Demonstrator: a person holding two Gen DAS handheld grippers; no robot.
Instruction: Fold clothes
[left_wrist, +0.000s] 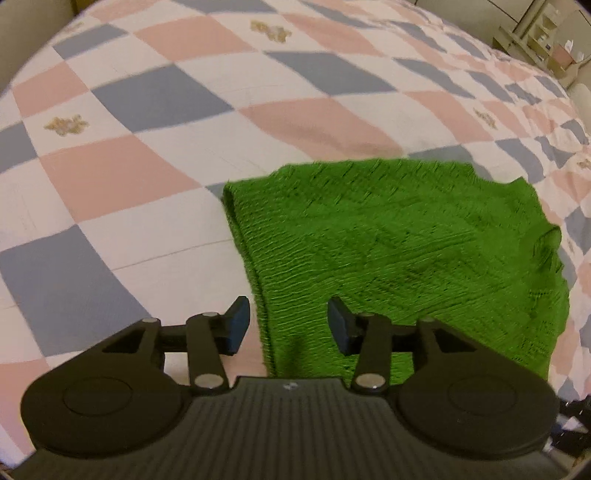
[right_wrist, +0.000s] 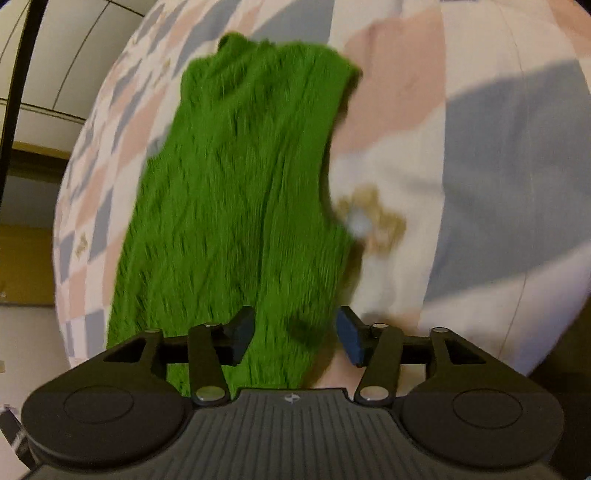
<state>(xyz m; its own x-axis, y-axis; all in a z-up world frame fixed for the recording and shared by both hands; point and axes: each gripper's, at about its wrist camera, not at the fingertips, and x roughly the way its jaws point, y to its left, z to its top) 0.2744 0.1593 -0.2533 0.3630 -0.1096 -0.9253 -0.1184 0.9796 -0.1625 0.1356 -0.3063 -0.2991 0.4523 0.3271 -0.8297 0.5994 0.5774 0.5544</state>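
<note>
here, the checked quilt (left_wrist: 147, 122) in pink, grey-blue and white squares covers the whole bed and fills most of both views; a few of its white squares carry small tan flower motifs (left_wrist: 66, 124). on it lies the green knit garment (left_wrist: 388, 240), folded into a rough rectangle with its ribbed surface up. in the left wrist view it sits ahead and to the right of the left gripper (left_wrist: 285, 325), and its near left edge runs straight down between the two spread fingers. in the right wrist view, which is blurred, the garment (right_wrist: 236, 192) stretches away from the right gripper (right_wrist: 293, 334), its near end lying between the fingers and its right edge bordering a tan flower motif (right_wrist: 373, 218). both grippers stand wide open, blue pads (left_wrist: 236, 325) apart, with nothing clamped; whether any finger touches the knit cannot be told. far off at the upper right of the left view stand pale shelves (left_wrist: 535, 33), small and unclear.
</note>
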